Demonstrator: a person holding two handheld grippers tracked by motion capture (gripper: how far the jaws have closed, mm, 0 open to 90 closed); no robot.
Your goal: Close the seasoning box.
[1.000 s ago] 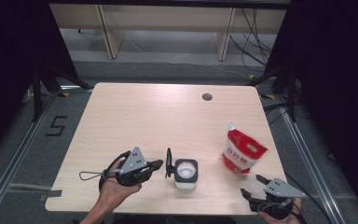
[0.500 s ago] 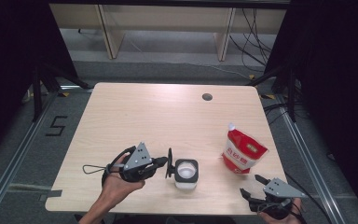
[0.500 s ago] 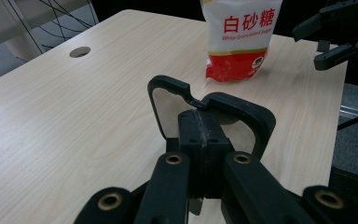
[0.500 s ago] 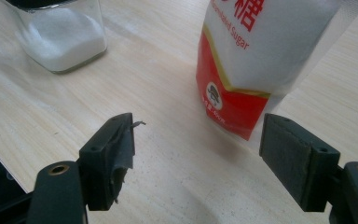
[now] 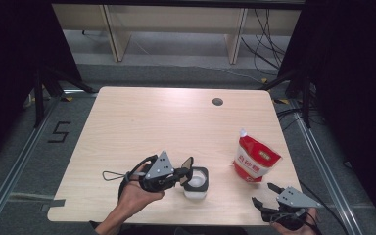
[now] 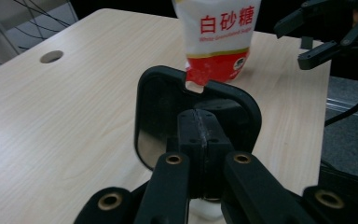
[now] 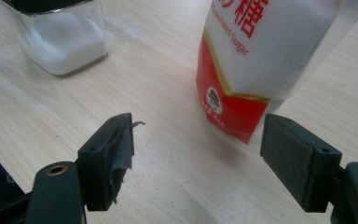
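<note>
Left tongs low on the surface, at about 7 o'clock from its centre, held in a hand that comes in from the bottom edge. Jaws pressed together on the black hinged lid of a small glass jar; the lid stands tilted up at the jar's 9 o'clock side. The jar is square-sided, half full of white granules, sitting near the front edge at roughly 6 o'clock. A round hole lies in the surface toward 1 o'clock, well apart from everything else. A red-and-white sugar pouch stands upright at 4 o'clock, spout corner up, printed "White Granulated Sugar" with Chinese characters. Right tongs at 5 o'clock, at the front right corner, just short of the pouch; jaws spread wide, nothing between them. In the right gripper view the pouch base stands at 1 o'clock beyond the gap, the jar at 11 o'clock.
</note>
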